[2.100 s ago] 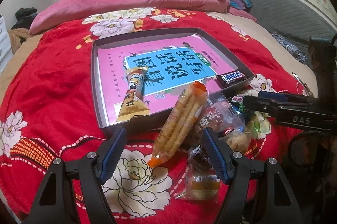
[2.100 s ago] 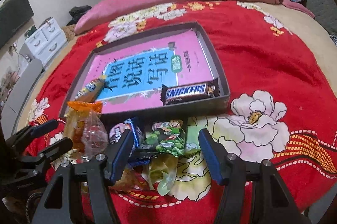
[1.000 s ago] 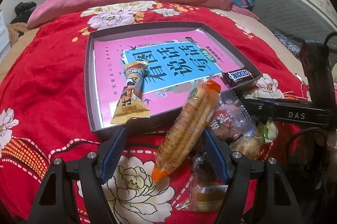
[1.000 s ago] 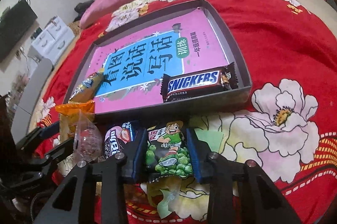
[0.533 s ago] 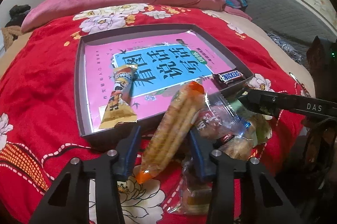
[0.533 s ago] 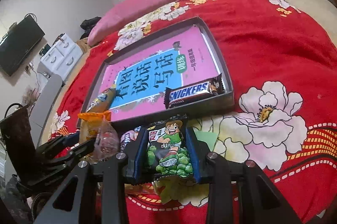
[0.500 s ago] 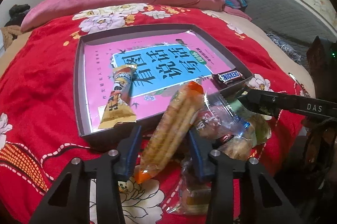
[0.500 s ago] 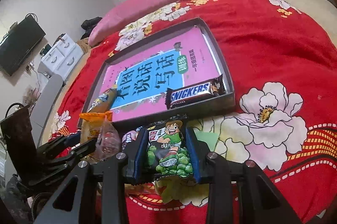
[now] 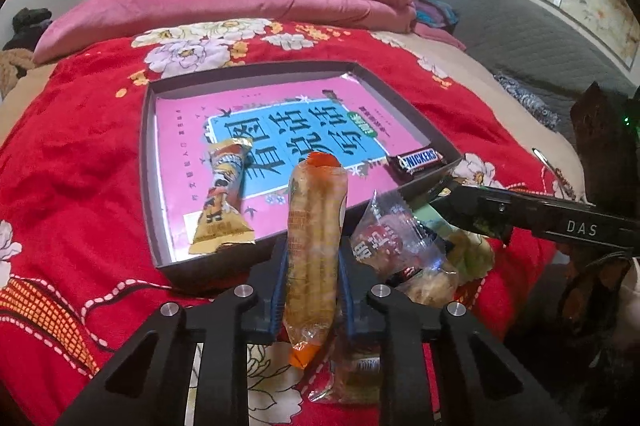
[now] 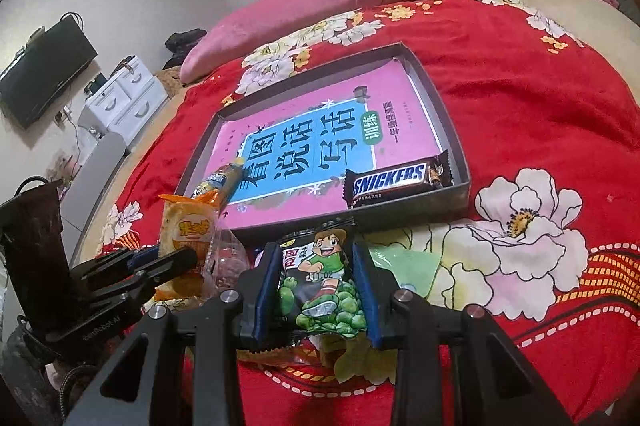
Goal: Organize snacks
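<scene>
A dark shallow tray (image 9: 146,161) lined with a pink and blue book lies on the red bedspread. In it are a Snickers bar (image 9: 420,161) at the near right and a cone-shaped snack (image 9: 224,201) at the near left. My left gripper (image 9: 312,266) is closing, and its pads press on a long orange cracker pack (image 9: 316,226) held upright just before the tray's near wall. My right gripper (image 10: 315,254) is shut on a green pea bag (image 10: 320,306) with a cartoon boy, lifted slightly in front of the tray (image 10: 448,129). The Snickers bar (image 10: 390,179) lies just beyond it.
Several loose wrapped snacks (image 9: 392,238) are piled between the grippers on the bedspread. A pink quilt (image 9: 200,5) lies across the far side of the bed. White drawers (image 10: 124,97) and a wall screen (image 10: 44,73) stand off to the left.
The left jaws have narrowed from wide apart onto the orange cracker pack, which now stands more upright. The right gripper has risen a little with the pea bag.
</scene>
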A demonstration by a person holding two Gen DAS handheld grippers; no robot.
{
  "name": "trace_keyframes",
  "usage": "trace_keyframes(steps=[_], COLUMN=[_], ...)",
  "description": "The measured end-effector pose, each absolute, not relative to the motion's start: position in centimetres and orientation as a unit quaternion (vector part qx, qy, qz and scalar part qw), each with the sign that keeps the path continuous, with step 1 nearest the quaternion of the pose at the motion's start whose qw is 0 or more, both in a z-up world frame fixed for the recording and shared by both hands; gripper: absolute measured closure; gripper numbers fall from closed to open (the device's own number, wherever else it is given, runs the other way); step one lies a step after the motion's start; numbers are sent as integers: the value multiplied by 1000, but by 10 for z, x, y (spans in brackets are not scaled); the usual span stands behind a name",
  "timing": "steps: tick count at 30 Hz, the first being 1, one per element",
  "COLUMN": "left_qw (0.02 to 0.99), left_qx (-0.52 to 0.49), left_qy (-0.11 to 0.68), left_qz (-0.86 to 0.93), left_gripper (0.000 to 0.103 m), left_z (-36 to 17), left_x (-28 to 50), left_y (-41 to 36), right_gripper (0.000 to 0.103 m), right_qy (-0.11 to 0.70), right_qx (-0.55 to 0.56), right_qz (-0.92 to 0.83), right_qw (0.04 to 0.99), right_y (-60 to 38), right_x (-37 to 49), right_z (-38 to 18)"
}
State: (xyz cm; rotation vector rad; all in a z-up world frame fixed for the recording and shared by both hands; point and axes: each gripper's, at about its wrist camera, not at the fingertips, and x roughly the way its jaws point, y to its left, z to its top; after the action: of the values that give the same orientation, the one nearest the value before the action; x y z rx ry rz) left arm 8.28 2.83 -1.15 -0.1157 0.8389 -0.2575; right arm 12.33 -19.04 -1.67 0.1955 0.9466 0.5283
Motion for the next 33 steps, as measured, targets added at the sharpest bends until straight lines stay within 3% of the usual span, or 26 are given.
trace_keyframes(steps=[33], left_qw=[934], left_qx=[-112], left_qy=[337], left_qz=[-44], left_gripper=[80], left_z=[15], left_x=[83], left_y=[92], right_gripper=[66], right_qy=[406], right_qx=[123], right_qz=[242], right_qw=[873], right_y=[-202], right_x=[133], right_z=[8])
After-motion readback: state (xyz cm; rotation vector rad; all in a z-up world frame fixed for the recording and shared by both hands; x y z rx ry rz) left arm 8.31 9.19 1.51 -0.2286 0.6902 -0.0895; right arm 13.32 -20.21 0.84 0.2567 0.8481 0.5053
